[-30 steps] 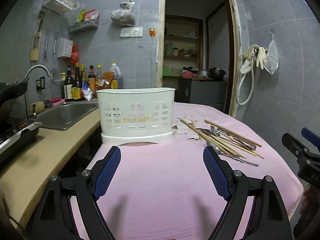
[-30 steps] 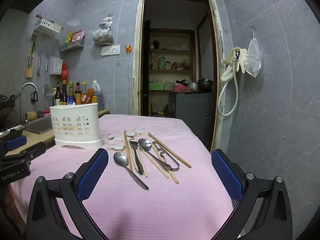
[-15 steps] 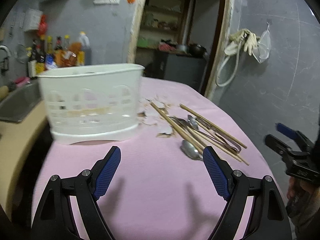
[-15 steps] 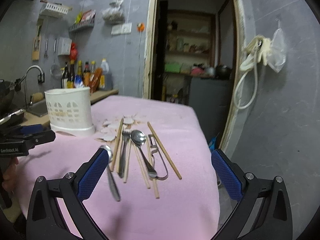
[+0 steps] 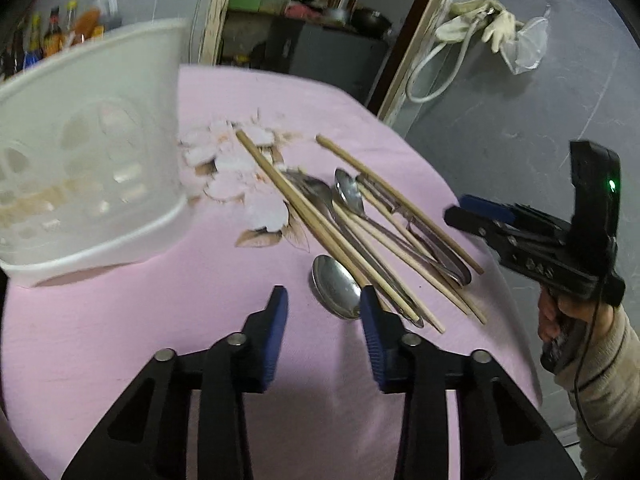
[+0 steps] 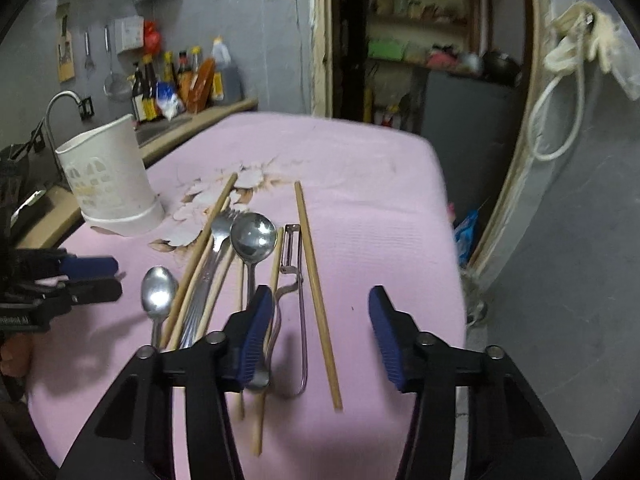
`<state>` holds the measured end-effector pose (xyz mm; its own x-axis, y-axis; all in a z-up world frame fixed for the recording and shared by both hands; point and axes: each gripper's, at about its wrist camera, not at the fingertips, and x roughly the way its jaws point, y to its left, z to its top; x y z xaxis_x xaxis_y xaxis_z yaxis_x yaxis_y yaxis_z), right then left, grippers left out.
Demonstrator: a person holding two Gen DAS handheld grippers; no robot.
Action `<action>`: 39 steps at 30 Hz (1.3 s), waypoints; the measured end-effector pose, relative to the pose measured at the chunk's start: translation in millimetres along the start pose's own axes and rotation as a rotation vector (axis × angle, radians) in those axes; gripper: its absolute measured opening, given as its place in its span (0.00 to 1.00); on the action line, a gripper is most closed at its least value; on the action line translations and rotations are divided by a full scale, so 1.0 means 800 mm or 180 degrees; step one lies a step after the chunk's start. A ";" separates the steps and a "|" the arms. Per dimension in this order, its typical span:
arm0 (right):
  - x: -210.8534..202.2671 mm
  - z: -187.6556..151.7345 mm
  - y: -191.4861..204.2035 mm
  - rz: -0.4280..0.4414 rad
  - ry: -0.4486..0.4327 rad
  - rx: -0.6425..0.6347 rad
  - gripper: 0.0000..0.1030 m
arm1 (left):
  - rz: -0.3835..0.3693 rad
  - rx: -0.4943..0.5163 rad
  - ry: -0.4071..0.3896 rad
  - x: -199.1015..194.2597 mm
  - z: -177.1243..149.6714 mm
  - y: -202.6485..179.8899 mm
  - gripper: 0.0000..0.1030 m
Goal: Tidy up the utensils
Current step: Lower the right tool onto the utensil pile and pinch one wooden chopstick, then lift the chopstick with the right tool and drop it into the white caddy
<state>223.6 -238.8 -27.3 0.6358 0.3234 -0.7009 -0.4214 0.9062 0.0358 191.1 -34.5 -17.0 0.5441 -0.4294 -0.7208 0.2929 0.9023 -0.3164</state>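
Observation:
Several wooden chopsticks [image 5: 320, 224], two spoons, a fork [image 6: 218, 228] and a peeler [image 6: 290, 256] lie in a loose pile on the pink tablecloth [image 5: 160, 320]. A white slotted utensil holder [image 5: 92, 152] stands to their left. My left gripper [image 5: 323, 298] hovers over the small spoon [image 5: 334, 292], jaws closing, pads touching nothing. My right gripper [image 6: 319, 296] hangs over the lone chopstick [image 6: 316, 292] at the pile's right side. Its jaws are closing too, and the pads stand clear of the stick. The big spoon [image 6: 254, 236] lies just left of the peeler.
The table's right edge [image 6: 452, 240] drops off toward a doorway [image 6: 420, 40]. A counter with a sink tap [image 6: 60, 100] and bottles [image 6: 180, 76] runs behind the holder. A person's hand and sleeve [image 5: 592, 344] carry the right gripper.
Both grippers have tipped down toward the table and come in close over the utensil pile. Both pairs of jaws have narrowed a good deal.

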 end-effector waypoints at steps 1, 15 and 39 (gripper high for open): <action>0.009 0.006 -0.003 0.0055 0.0064 0.0004 0.36 | -0.0033 -0.0035 0.0033 0.002 0.002 0.003 0.25; 0.124 0.096 0.001 0.0243 0.0626 -0.0210 0.25 | -0.0198 -0.0330 0.0136 0.014 0.018 0.024 0.03; 0.023 0.100 0.011 0.0275 -0.0402 -0.0059 0.05 | 0.0292 0.0021 -0.0999 -0.057 0.025 -0.005 0.00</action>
<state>283.4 -202.6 16.9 0.6725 0.4328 -0.6004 -0.4892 0.8687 0.0783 180.9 -19.2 29.1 0.7840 -0.3384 -0.5205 0.2359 0.9379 -0.2543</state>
